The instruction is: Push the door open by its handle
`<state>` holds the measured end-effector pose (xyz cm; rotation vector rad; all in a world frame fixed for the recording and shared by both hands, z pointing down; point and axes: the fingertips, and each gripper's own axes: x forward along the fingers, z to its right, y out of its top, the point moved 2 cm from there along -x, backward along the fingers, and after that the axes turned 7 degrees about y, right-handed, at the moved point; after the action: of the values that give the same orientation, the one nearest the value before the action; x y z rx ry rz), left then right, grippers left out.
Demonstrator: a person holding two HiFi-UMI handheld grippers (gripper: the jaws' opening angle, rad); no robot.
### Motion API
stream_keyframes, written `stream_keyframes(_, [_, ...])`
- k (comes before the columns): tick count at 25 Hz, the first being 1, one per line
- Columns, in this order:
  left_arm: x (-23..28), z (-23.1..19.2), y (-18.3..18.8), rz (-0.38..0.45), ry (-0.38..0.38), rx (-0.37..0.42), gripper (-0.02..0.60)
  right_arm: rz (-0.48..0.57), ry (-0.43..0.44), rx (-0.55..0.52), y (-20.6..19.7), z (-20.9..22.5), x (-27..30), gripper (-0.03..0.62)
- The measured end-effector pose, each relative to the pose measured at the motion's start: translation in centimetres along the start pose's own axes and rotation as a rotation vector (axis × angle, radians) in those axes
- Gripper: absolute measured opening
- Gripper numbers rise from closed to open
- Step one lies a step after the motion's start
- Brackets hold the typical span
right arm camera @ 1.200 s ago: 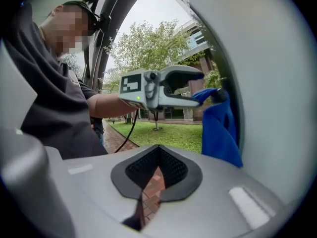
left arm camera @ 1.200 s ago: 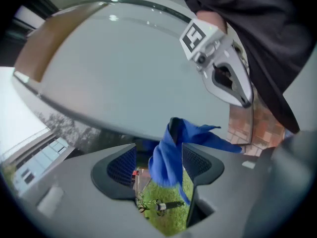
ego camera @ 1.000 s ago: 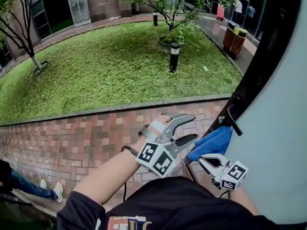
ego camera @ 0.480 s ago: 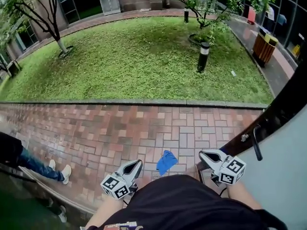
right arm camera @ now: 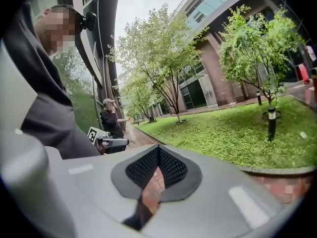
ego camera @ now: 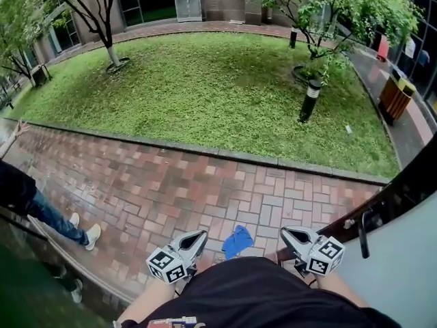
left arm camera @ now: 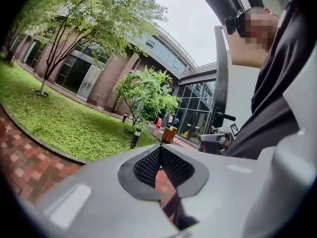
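- Head view: the door (ego camera: 403,272) fills the lower right corner. It is a pale panel with a dark edge that runs slanted from the bottom middle up to the right border.
- The door handle (ego camera: 364,232) is a slim dark bar on that edge. Its long axis goes nearly up and down in the picture, a little tilted. A small metal mount sits just left of it.
- The right gripper (ego camera: 287,232) is low in the picture, just left of the dark edge and apart from the handle. It points away from the person, toward the brick pavement (ego camera: 171,183). In the right gripper view its 2 jaws meet at the tips, with nothing between them.
- The left gripper (ego camera: 198,236) is near the person's body, well apart from the door. Its 2 jaws have just been closing and are now together, empty.
- A blue cloth (ego camera: 237,240) shows over the bricks, between the 2 grippers.
- Beyond the bricks is a lawn (ego camera: 205,94) with a black bollard lamp (ego camera: 309,100).
- 1 person in jeans (ego camera: 41,214) stands at the left border.
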<state>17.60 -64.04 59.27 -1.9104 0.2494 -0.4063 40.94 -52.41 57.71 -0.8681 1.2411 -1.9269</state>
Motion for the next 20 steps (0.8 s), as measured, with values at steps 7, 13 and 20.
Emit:
stream_keyframes(7, [0.3,0.0,0.1,-0.005,0.004,-0.002,0.000,-0.010,0.012,0.006,-0.5,0.0,-0.1,0.000])
stream_keyframes(13, [0.4,0.5,-0.1,-0.008,-0.007,-0.005,0.000,-0.028,0.016,0.008,-0.9,-0.1,-0.5,0.000])
stream_keyframes(20, [-0.2,-0.2,-0.4,-0.006,-0.012,-0.022,0.001,-0.054,0.010,0.006,-1.4,-0.5,0.2,0.000])
